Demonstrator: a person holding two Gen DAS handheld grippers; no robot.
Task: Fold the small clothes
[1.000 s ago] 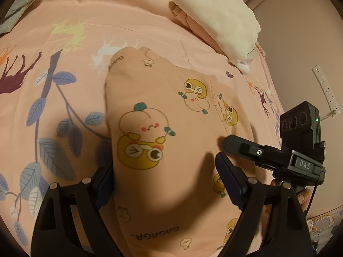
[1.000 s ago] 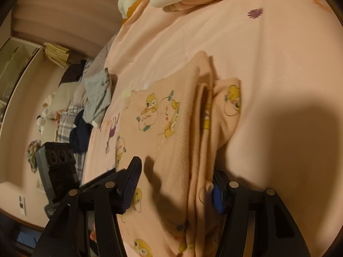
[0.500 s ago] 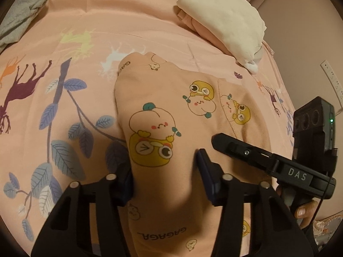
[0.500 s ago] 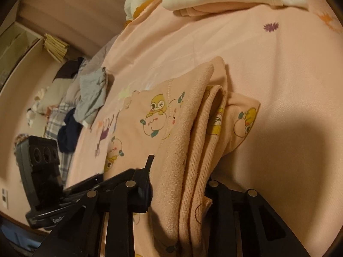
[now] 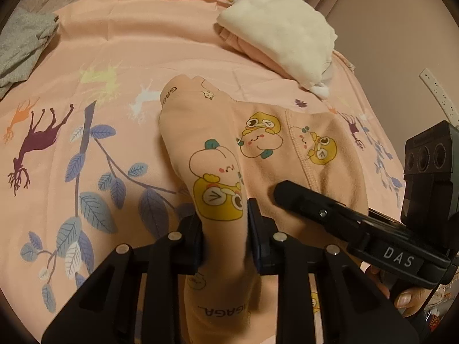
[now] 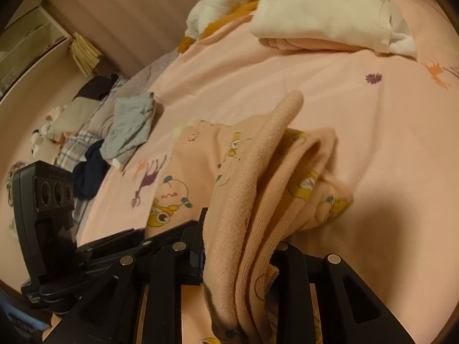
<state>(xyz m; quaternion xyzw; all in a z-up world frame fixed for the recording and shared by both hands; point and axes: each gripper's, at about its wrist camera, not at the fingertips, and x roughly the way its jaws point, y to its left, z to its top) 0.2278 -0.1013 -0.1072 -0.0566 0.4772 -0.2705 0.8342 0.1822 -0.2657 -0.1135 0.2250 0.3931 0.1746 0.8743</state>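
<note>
A small peach garment (image 5: pixel 258 154) printed with yellow cartoon characters lies partly folded on a pink bedsheet (image 5: pixel 143 43). My left gripper (image 5: pixel 225 229) is shut on a raised fold at its near left edge. My right gripper (image 6: pixel 238 246) is shut on several bunched layers of the same garment (image 6: pixel 258 177), lifted a little off the sheet. The right gripper's body (image 5: pixel 358 226) shows in the left wrist view, close beside the left one. The left gripper's body (image 6: pixel 86 246) shows in the right wrist view.
A folded stack with a white garment on top (image 5: pixel 281 34) lies at the far side of the bed. A grey garment (image 5: pixel 20 46) and other loose clothes (image 6: pixel 126 126) lie to the left. A wall (image 5: pixel 401 28) stands on the right.
Both grippers have closed on the peach garment, from wide open a second ago. The pinched folds have risen off the sheet.
</note>
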